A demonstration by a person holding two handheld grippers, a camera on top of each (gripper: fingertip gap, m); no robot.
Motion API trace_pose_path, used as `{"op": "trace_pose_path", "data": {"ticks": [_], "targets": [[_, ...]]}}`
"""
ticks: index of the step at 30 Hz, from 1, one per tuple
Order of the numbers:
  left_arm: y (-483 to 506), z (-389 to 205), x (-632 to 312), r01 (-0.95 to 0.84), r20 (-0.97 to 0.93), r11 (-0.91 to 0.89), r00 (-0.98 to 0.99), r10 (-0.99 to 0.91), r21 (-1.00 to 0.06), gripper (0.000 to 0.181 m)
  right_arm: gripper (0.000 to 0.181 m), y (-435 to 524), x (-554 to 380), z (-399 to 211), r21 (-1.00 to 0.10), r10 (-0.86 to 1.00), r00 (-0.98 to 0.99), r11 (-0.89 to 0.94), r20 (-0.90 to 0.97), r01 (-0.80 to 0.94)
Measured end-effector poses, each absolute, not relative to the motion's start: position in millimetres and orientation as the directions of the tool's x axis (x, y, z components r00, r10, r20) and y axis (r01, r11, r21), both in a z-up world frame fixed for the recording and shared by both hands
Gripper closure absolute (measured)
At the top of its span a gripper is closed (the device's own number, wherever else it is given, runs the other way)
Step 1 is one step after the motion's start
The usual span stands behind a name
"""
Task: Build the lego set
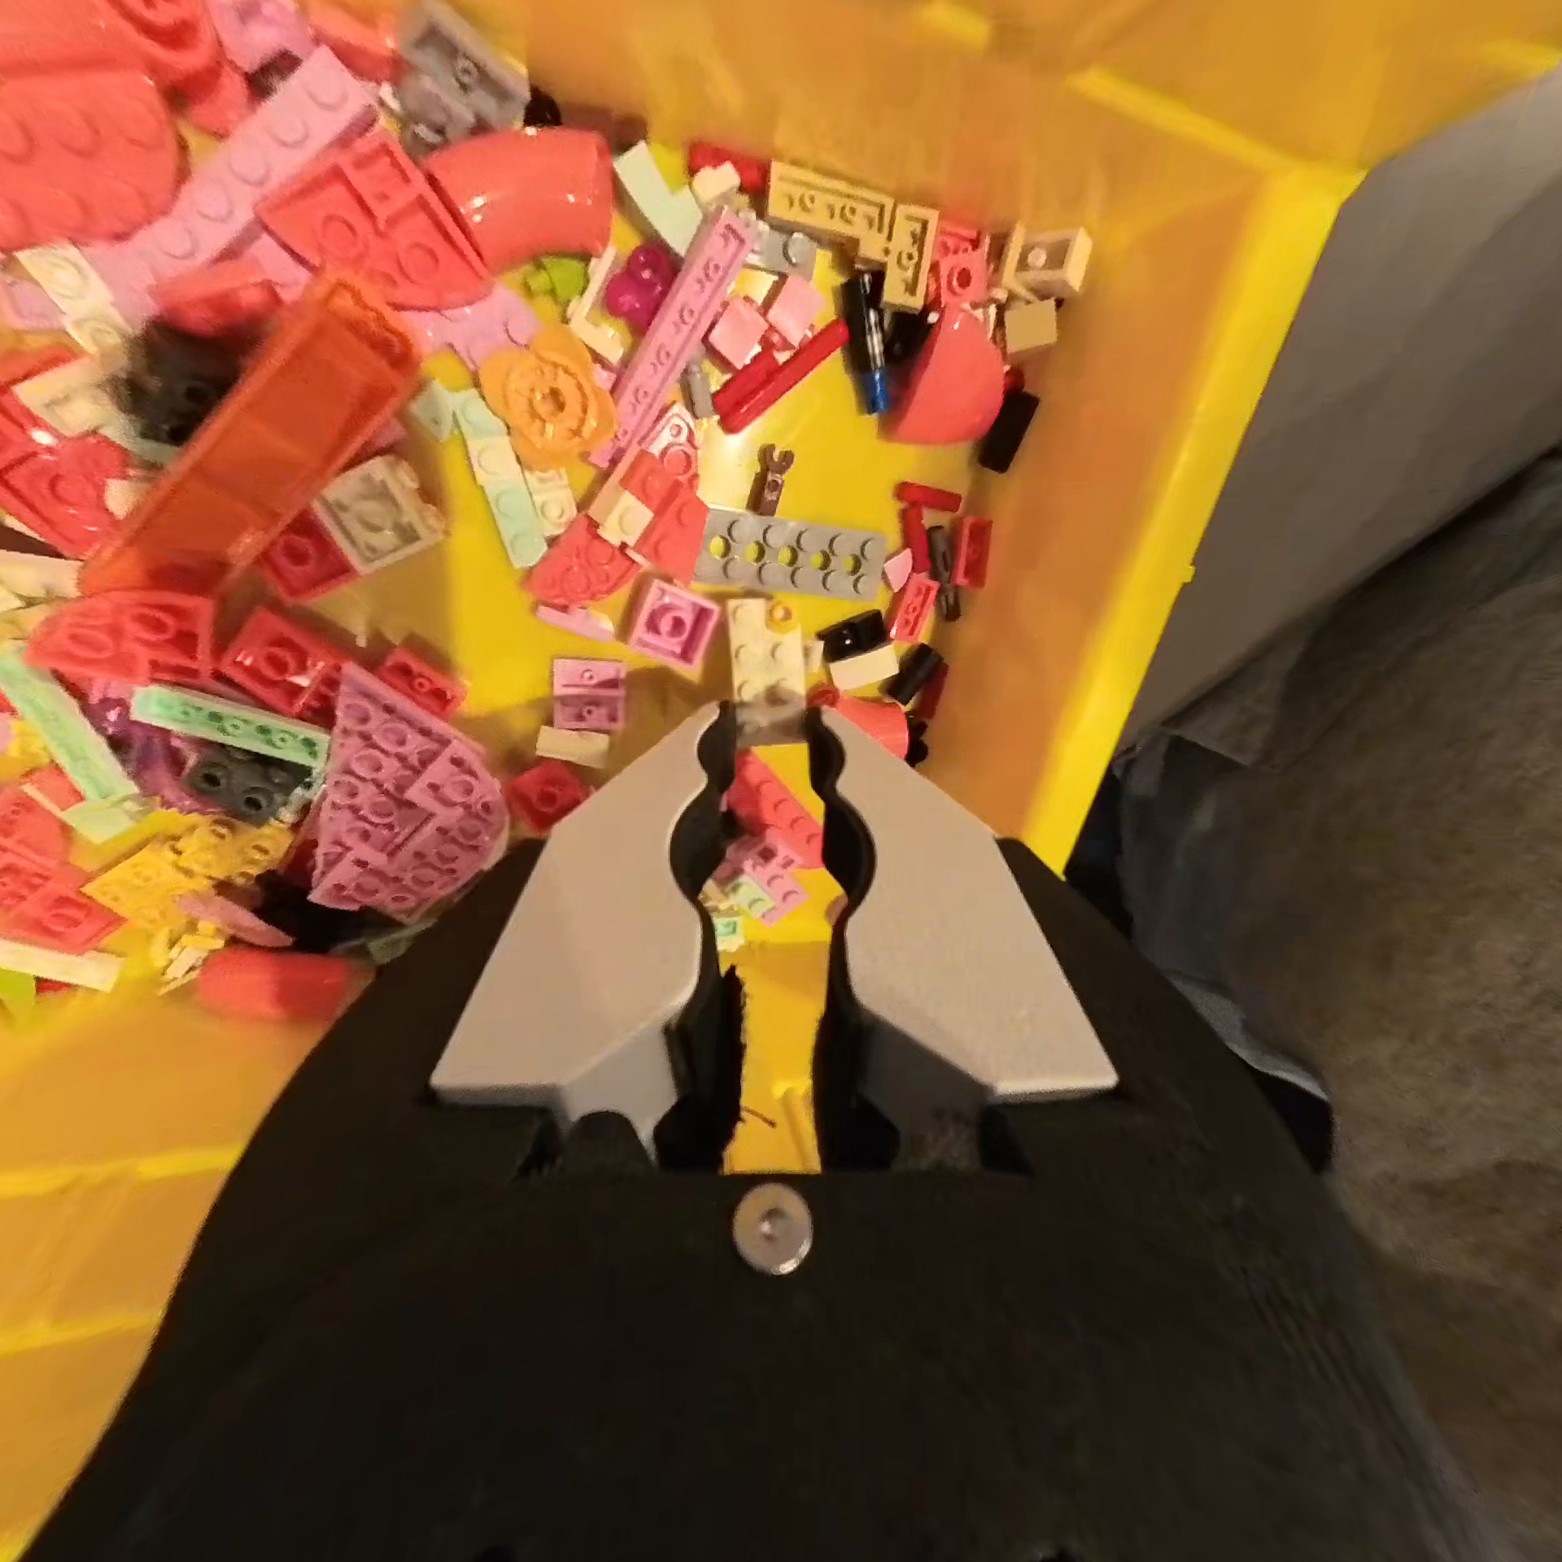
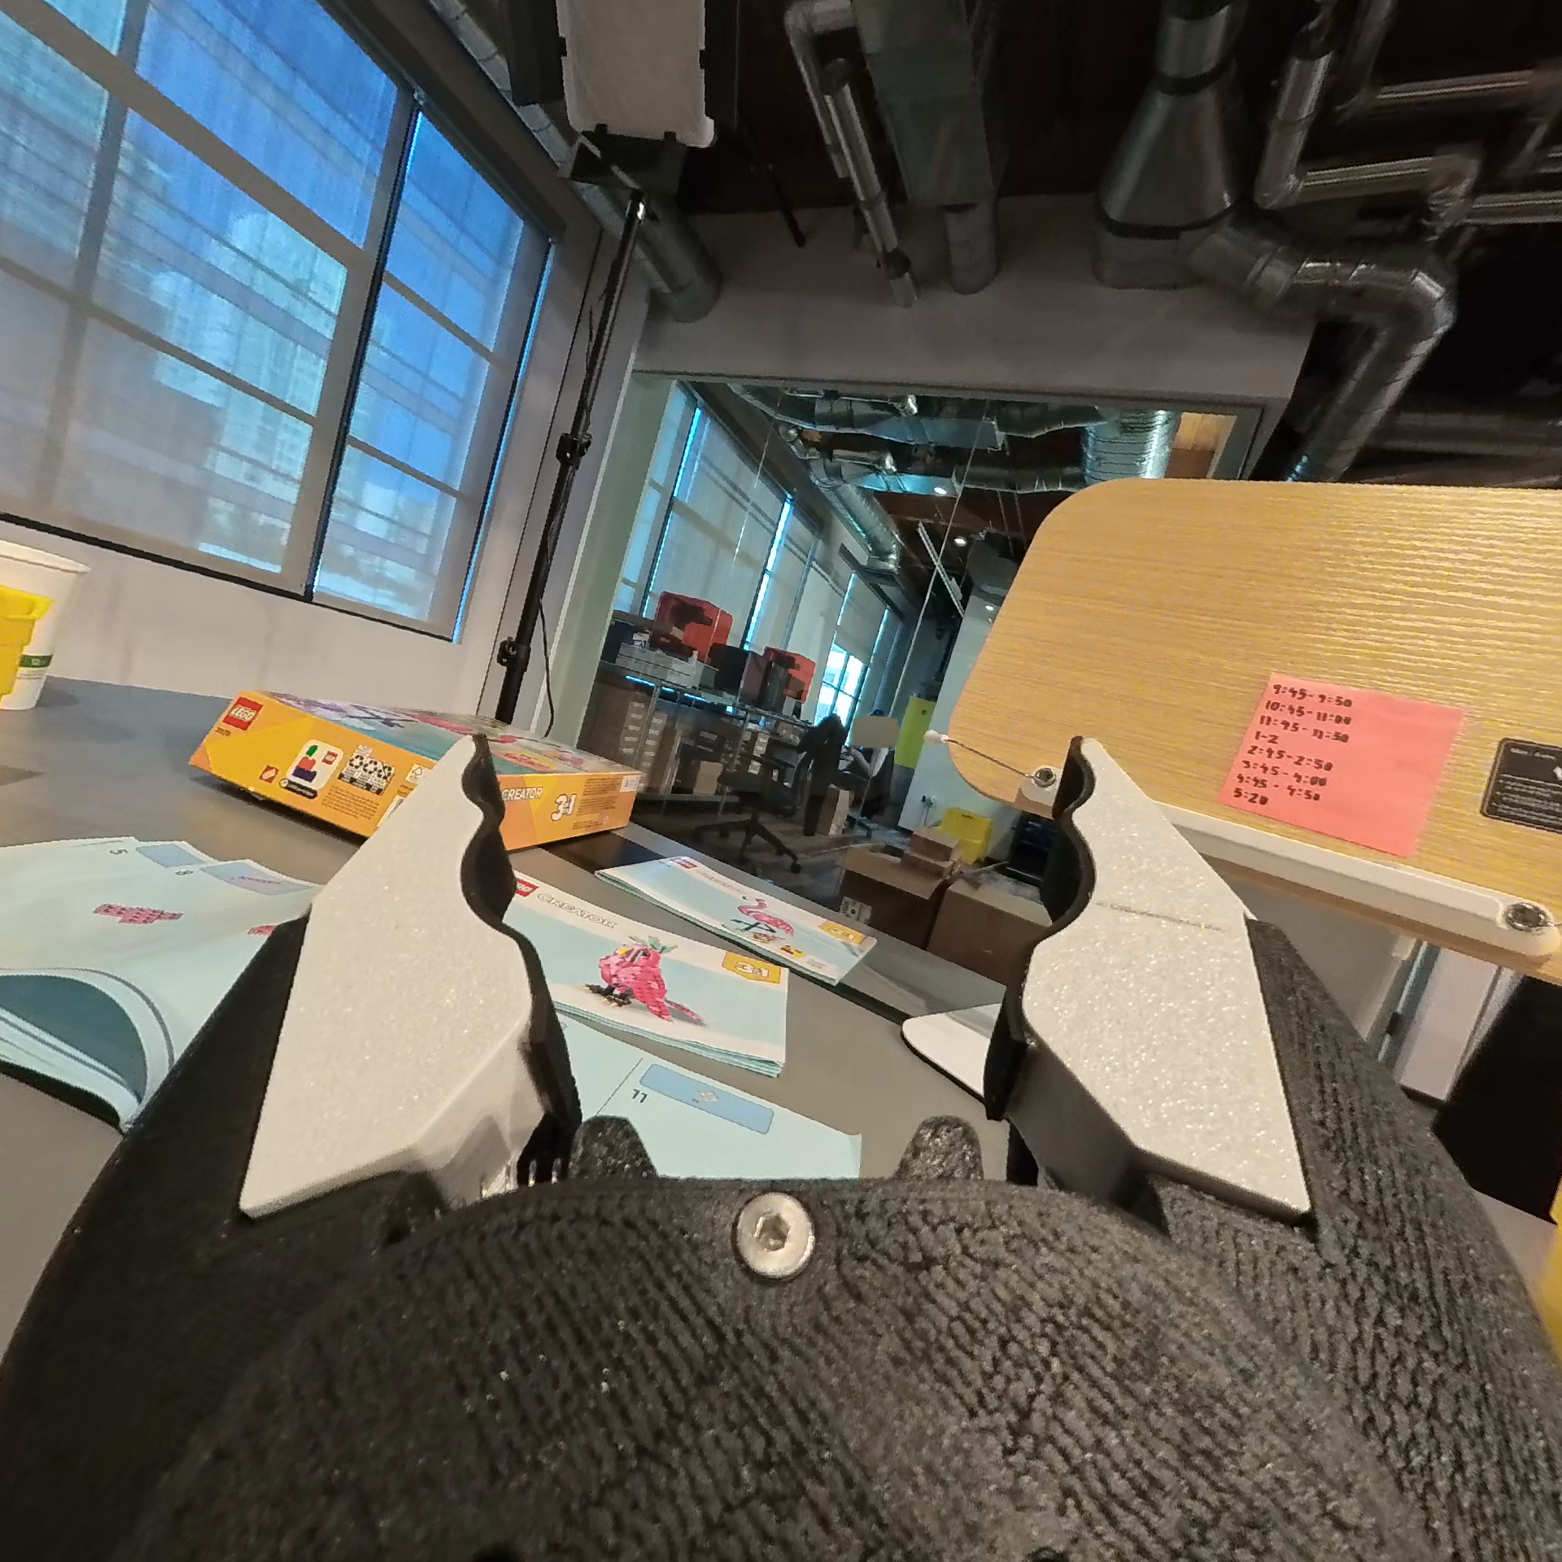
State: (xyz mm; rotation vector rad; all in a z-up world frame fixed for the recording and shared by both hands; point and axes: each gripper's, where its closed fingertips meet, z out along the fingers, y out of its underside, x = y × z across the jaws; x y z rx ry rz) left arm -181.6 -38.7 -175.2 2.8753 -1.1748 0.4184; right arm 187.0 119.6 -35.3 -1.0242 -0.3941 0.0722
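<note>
In the left wrist view my left gripper [image 1: 767, 718] is over a yellow bin [image 1: 1124, 473] of loose bricks. Its jaws are closed on one end of a cream plate [image 1: 765, 655], which sticks out forward past the tips. Coral, pink, lavender and mint bricks lie below, with a grey holed plate [image 1: 790, 558], an orange flower piece [image 1: 548, 397] and a transparent orange panel [image 1: 262, 439]. In the right wrist view my right gripper [image 2: 773, 748] is wide open and empty, above the dark table [image 2: 110, 761] and open instruction pages [image 2: 93, 947].
A yellow set box [image 2: 406, 773] lies on the table with two closed instruction booklets [image 2: 676, 980] nearer. A wooden board with a pink note [image 2: 1344, 761] stands at the right. A white cup [image 2: 34, 625] stands far left. The bin's right wall meets a grey surface [image 1: 1437, 761]. Between my left fingertips and the orange flower piece [image 1: 548, 397] there is roughly 7 centimetres.
</note>
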Motion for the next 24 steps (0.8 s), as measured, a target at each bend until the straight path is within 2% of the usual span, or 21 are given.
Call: {"op": "trace_pose_path", "data": {"ticks": [2,6,8,11,24], "targets": [[-38,-176,-184,-0.689,0.235,-0.720,0.688,-0.687,-0.089,0.158,0.053,120,187,-35,-0.843,0.242,0.927,0.524,0.286,0.123],[-21,-166,-188,-0.651,0.176,-0.743,0.722,-0.669,-0.155,0.126,0.053,120,187,-36,-0.844,0.243,0.928,0.522,0.284,0.121],[-7,-160,-193,-0.628,0.126,-0.752,0.745,-0.655,-0.200,0.131,0.053,120,187,-36,-0.844,0.242,0.928,0.522,0.284,0.123],[9,-158,-198,-0.606,0.086,-0.757,0.764,-0.639,-0.243,0.149,0.053,121,187,-36,-0.845,0.239,0.927,0.519,0.290,0.130],[17,-169,-205,-0.601,0.066,-0.764,0.774,-0.630,-0.235,0.161,0.054,121,186,-36,-0.847,0.244,0.927,0.517,0.285,0.124]]}}
